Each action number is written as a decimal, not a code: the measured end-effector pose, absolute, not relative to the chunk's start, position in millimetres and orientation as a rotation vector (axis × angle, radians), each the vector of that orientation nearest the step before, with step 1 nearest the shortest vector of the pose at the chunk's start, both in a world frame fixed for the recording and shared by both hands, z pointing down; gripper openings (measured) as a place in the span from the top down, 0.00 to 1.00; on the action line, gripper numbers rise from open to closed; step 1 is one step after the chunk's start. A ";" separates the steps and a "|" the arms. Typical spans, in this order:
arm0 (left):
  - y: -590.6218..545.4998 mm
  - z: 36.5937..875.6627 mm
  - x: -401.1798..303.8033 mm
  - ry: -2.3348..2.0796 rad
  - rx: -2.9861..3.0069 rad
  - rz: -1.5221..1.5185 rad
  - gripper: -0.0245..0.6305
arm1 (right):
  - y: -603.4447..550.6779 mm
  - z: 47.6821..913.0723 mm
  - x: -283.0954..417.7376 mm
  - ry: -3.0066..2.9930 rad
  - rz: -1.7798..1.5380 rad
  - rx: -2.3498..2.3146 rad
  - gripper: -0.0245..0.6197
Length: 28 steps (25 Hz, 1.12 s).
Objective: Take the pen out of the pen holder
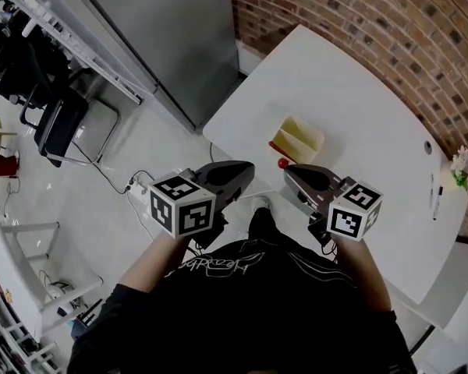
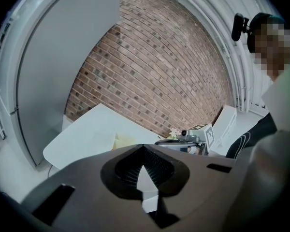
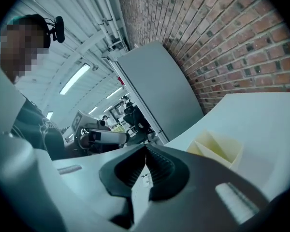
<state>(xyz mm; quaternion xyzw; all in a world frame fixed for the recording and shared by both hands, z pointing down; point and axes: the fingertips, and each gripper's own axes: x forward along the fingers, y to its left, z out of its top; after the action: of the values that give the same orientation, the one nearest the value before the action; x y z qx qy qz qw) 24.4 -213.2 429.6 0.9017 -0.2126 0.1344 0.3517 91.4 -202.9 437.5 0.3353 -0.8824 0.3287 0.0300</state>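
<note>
A pale yellow pen holder (image 1: 298,137) stands on the white table (image 1: 359,100). A red pen (image 1: 280,159) with a round red end pokes out of its near corner. My left gripper (image 1: 248,169) hovers at the table's near edge, left of the holder, with its jaws shut and empty. My right gripper (image 1: 291,171) is just in front of the holder, close to the pen's red end, and is also shut on nothing. The holder (image 2: 123,141) shows past the closed left gripper (image 2: 144,147). The holder (image 3: 217,147) also sits right of the closed right gripper (image 3: 146,149).
A black pen (image 1: 437,199) and a small flower pot (image 1: 462,167) lie at the table's right end. A brick wall (image 1: 390,22) runs behind the table. A grey cabinet (image 1: 164,37) and a black chair (image 1: 62,123) stand on the floor to the left.
</note>
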 end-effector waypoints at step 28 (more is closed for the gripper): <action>-257.0 453.5 0.1 -0.631 2.255 0.340 0.96 | -263.9 524.0 77.9 -2.369 0.681 0.890 0.83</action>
<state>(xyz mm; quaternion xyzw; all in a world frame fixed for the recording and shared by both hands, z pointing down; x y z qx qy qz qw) 0.1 -257.0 453.5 0.8824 -0.2468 0.1330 0.3779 77.9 -263.9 524.0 0.3281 -0.8735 0.2510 0.2576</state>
